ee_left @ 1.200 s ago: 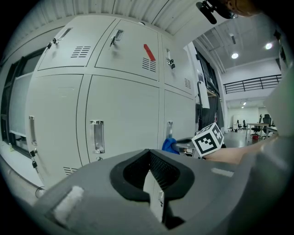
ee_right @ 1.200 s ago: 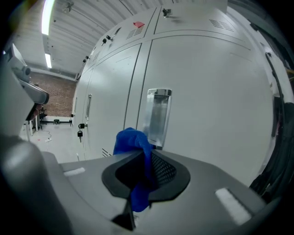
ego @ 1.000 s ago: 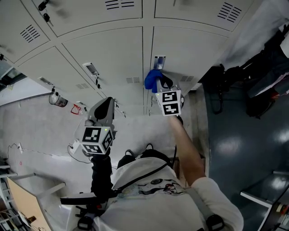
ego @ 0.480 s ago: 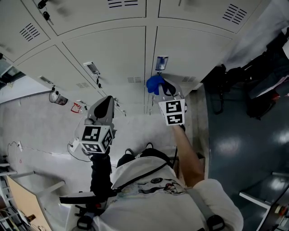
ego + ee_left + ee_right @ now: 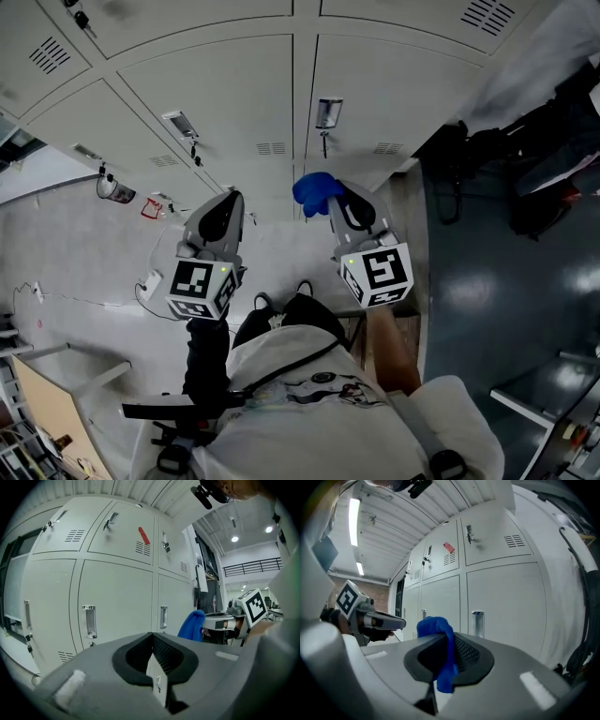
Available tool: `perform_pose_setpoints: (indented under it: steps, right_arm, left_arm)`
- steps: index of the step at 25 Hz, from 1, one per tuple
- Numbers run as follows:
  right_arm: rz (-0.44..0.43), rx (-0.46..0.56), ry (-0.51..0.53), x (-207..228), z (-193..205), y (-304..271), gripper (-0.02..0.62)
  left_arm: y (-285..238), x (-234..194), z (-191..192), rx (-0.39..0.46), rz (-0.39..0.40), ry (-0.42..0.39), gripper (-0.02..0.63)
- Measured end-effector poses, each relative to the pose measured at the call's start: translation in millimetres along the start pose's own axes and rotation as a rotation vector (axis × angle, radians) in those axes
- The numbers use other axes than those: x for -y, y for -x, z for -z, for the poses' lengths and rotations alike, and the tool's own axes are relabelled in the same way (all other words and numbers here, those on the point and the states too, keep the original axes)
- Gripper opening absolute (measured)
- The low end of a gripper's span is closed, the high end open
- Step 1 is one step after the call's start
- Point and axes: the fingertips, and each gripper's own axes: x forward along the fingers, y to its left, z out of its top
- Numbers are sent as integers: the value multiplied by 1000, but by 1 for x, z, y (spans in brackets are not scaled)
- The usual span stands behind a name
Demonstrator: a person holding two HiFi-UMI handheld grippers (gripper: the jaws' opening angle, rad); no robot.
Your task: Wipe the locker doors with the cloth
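While the right gripper (image 5: 448, 642) has its jaws pressed together on it, the cloth (image 5: 315, 189) sits as a blue bunch at the jaw tips, with a wad above them and a tail hanging down between the pads. From the head view it lies just below a door handle (image 5: 326, 113), close to the seam between two lower doors (image 5: 211, 94). No view settles whether it touches the metal.

The left gripper (image 5: 152, 639) is level with the right one and well apart from it. Its jaws are closed with nothing between them, and it points at the next door over.

Past the cloth, the doors run on leftward, flat and pale, broken only by handles, vent slots and a few small tags. Rightward the bank ends a short way off, where dark bags (image 5: 539, 202) crowd the corner. Pale floor (image 5: 84, 253) lies open between the person and the lockers.
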Motion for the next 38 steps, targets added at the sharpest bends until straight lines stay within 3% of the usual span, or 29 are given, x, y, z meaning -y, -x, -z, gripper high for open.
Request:
perform_pose_setpoints:
  steps: [7,12,19,24,31,38]
  right_arm:
    - [-2,32,-24,-50,0,47,34]
    - [30,57,-33,-112,0,91,34]
    - [116,67,-100,-210,12,153,34]
    - [150,86,-89,-259,-1,194,34]
    - [184,112,-49,-284,-10,244,34]
    - [130,139,-34,-295,-7,285,34]
  left_arm:
    - [59,8,12,13,8,-6,0]
    - [136,12,25,35,75,-38,-2]
    - [263,-7,80,-10,97,-6,-2]
    - [320,1,81,11,105,11,0]
    - [365,32,73,47,83,19,0]
    - [405,74,74,77,-4,3,0]
